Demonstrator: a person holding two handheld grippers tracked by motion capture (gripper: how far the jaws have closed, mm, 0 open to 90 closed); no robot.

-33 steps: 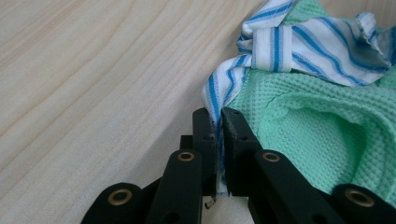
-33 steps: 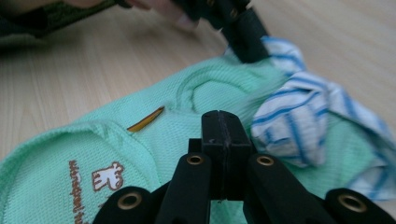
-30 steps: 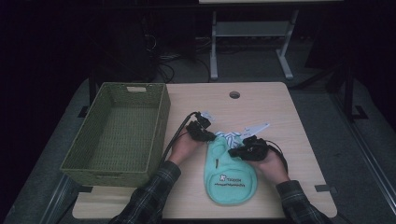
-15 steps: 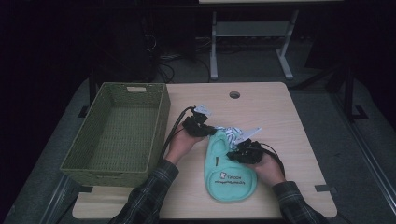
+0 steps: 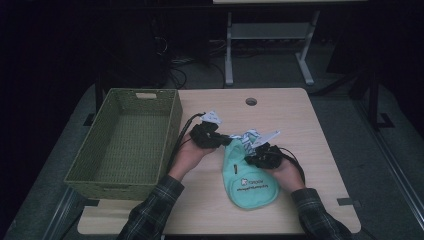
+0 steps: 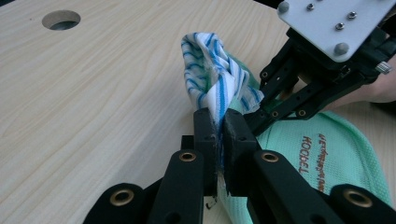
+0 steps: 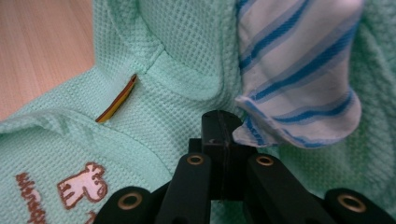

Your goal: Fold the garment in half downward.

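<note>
My left gripper (image 6: 220, 135) has its jaws pressed together on the striped cloth (image 6: 210, 79), blue and white, which bunches up just beyond my jaw tips. Right beside it, the mint-green bag (image 6: 322, 154) lies flat on the table (image 6: 93, 102), and my right gripper (image 6: 280, 100) comes in from the far side, touching the bag's top edge. Along my right gripper (image 7: 223, 135), the jaws are closed tight; whether they pinch the bag's (image 7: 177, 70) mesh fabric I can't quite tell. The cloth (image 7: 299, 79) hangs just to the right of those tips. From above, both grippers meet at the bag's (image 5: 252, 180) narrow end, the wicker basket (image 5: 125, 140) well off past my left gripper (image 5: 210, 135).
</note>
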